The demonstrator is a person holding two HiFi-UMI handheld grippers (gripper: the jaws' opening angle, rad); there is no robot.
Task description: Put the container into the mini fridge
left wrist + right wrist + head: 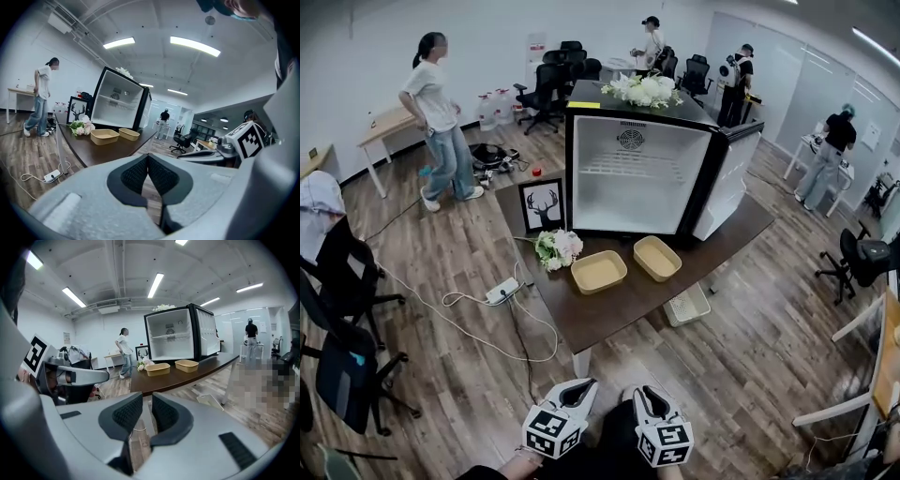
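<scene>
I held both grippers low and well short of the table's near edge, neither touching anything on it; my left gripper had its jaws pressed together at the tips with nothing between them; my right gripper, just beside it, stood slightly open, a narrow gap between its pads and nothing in that gap; on the wooden floor to the left of the table lay a white power strip with its cable trailing; at the table's left side a framed deer picture stood upright, with a bouquet of pale flowers lying just in front of it; next came the left container, a shallow tan tray sitting open on the table, and just beside it, apart from it, the right container of the same kind; both rested on the table in front of the mini fridge, outside it; the mini fridge stood at the far end of the table with a wire shelf showing in its white interior and white flowers on its top; its door hung swung wide to the right.
</scene>
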